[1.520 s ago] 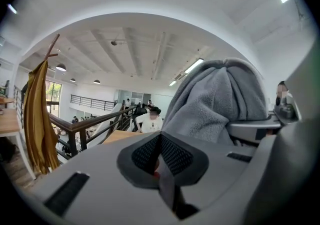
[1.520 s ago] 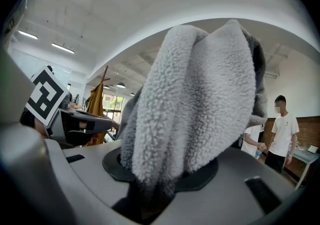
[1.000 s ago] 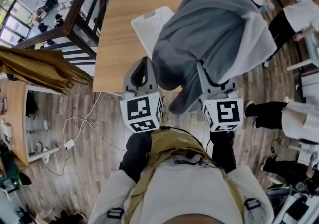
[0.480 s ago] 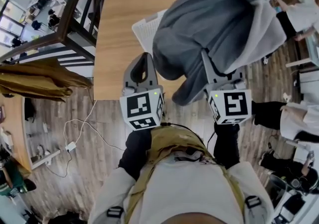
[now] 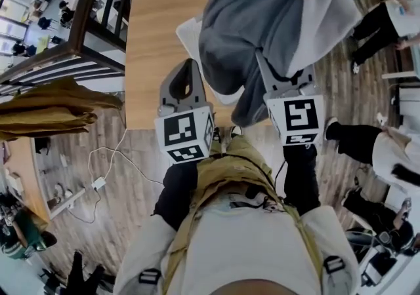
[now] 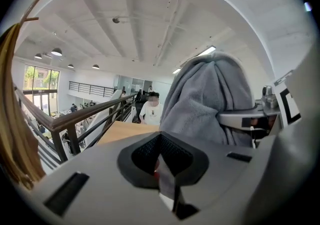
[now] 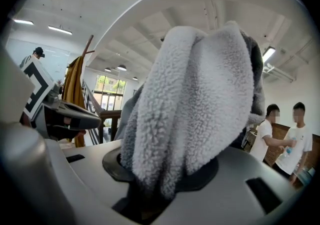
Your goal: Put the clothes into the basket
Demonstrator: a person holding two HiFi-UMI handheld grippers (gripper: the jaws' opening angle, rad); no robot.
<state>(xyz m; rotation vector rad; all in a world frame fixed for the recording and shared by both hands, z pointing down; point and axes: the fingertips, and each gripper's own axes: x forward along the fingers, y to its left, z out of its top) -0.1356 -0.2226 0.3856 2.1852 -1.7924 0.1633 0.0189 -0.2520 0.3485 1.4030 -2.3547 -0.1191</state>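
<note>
A bulky grey fleece garment is being clenched by the right gripper above the white perforated plastic basket on the far wooden table, seemingly ready for lowering in, while the left gripper is being held closed, empty, alongside.

The grey fleece, cropped at the top edge, hides most of the white basket.

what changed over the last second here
Both grippers moved forward toward the table, and the grey fleece garment, carried by the right gripper, now hangs over most of the white basket, hiding more of it. Unchanged: the right gripper stays clamped on the garment, the left gripper stays shut and empty, and the basket sits on the table.
</note>
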